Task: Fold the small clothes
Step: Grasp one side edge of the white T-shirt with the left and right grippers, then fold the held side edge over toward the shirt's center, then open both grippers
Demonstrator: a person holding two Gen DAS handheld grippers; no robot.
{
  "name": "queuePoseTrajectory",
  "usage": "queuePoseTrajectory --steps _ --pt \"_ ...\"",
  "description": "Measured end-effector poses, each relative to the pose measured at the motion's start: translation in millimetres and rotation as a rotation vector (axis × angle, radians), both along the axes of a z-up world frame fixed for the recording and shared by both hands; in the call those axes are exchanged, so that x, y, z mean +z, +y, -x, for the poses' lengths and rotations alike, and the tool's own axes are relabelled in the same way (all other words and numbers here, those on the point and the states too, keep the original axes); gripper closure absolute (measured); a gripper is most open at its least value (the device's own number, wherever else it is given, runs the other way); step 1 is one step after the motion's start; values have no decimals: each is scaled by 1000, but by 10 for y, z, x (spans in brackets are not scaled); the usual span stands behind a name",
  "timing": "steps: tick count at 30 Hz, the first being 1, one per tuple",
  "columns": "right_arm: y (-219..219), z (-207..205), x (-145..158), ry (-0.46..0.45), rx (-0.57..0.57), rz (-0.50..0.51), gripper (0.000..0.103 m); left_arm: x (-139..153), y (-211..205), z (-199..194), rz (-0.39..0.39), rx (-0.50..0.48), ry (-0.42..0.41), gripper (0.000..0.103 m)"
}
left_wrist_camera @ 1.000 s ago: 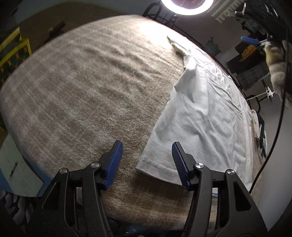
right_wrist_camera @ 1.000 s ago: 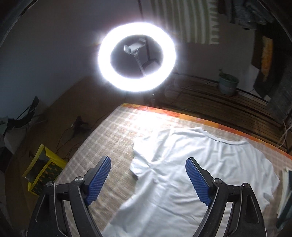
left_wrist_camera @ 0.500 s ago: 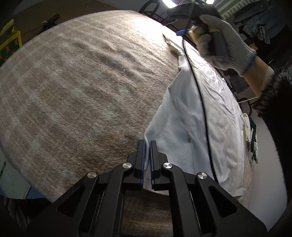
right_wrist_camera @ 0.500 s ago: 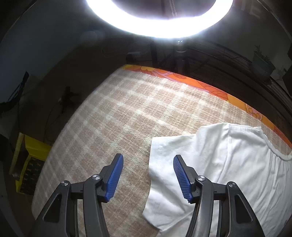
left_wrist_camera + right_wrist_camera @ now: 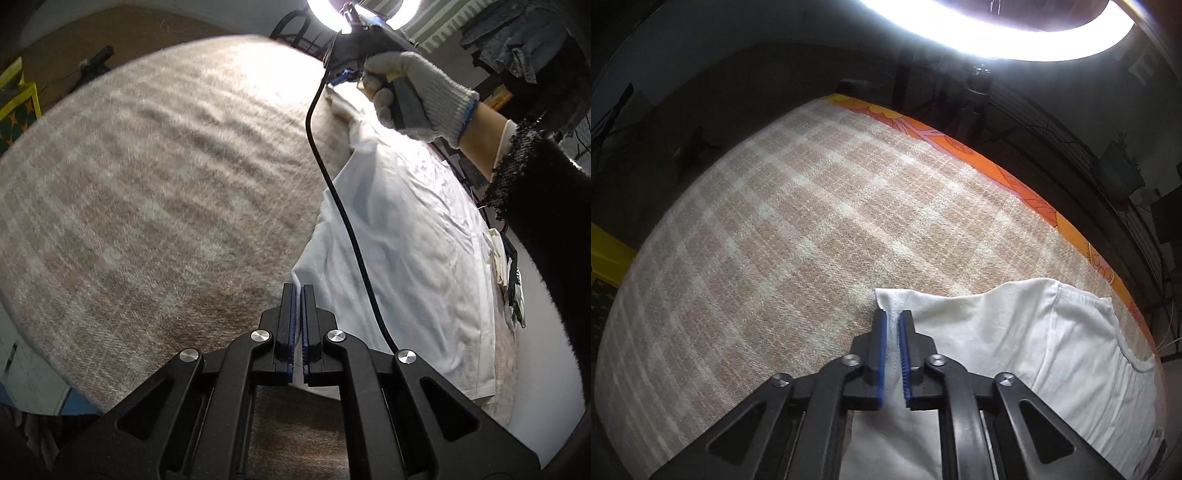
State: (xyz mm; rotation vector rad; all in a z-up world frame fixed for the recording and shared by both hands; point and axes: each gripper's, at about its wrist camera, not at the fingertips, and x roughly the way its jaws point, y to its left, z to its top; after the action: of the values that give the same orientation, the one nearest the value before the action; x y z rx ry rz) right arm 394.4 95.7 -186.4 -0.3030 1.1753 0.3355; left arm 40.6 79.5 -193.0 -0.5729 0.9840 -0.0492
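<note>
A white T-shirt [image 5: 406, 236] on a checked blanket [image 5: 155, 192] is clamped at hem corner and sleeve by the left hand-held gripper [image 5: 297, 295] and right hand-held gripper [image 5: 893, 325]; a level lift-and-fold seems required next.

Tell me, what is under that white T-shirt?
The white T-shirt lies on a beige checked blanket, which shows all around it. An orange patterned cloth peeks out beneath the blanket's far edge. Whatever lies directly under the shirt's middle is covered.

White cotton shirt [image 5: 1015, 350], coarse woven blanket [image 5: 775, 229]
</note>
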Motion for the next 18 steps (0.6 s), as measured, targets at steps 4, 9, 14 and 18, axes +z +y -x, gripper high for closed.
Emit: queuePoseTrajectory --steps 4,9,14,18 --pt "-261 -48 187 -28 -40 -73 101 97 60 74 -5 -10 -35 103" --pt "-657 -87 442 -53 -101 -191 101 260 -32 126 -39 -45 -91 103" --pt "-976 -37 593 -77 -139 -307 101 444 -303 148 -69 -105 -151 103" --pt "-1346 45 651 -100 -176 -376 101 567 -583 160 -94 -180 -194 103"
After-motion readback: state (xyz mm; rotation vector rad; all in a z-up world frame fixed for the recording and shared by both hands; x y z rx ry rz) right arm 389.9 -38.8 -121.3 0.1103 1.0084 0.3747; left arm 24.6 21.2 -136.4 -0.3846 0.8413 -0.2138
